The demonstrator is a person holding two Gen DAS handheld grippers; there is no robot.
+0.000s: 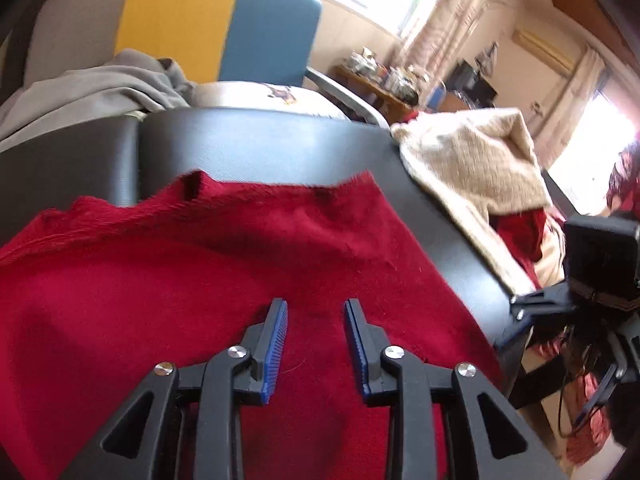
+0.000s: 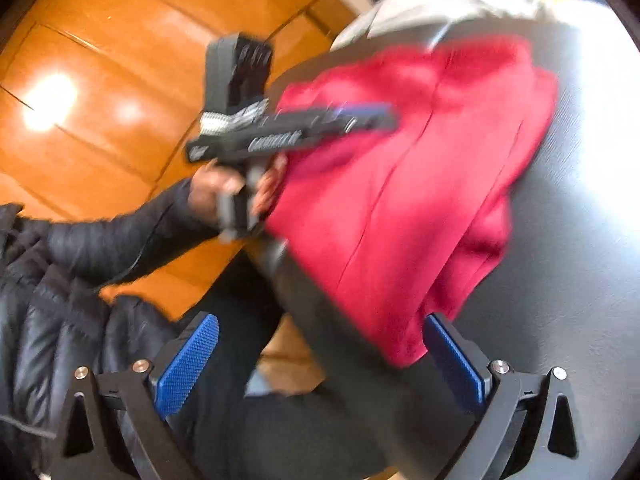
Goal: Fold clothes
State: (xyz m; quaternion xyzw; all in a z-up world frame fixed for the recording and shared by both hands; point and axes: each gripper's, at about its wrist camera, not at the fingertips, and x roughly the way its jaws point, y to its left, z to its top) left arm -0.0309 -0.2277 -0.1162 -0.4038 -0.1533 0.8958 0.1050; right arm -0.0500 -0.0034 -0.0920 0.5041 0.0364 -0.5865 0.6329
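Note:
A red knit garment (image 1: 224, 264) lies spread on the dark grey table (image 1: 256, 144). My left gripper (image 1: 316, 308) is open just above its near part, with nothing between the blue pads (image 1: 276, 344). In the right wrist view the same red garment (image 2: 404, 200) lies folded in layers on the table (image 2: 568, 280). My right gripper (image 2: 320, 332) is wide open above the table's near edge, close to the garment's near corner, and empty. The left gripper also shows in the right wrist view (image 2: 376, 118), held by a hand over the garment's left side, blurred.
A cream knit garment (image 1: 472, 176) lies heaped at the table's right edge. A grey garment (image 1: 100, 84) lies on a chair with a yellow and blue back (image 1: 224, 24). A cluttered desk (image 1: 384, 84) stands far back. An orange wooden floor (image 2: 100, 92) lies left of the table.

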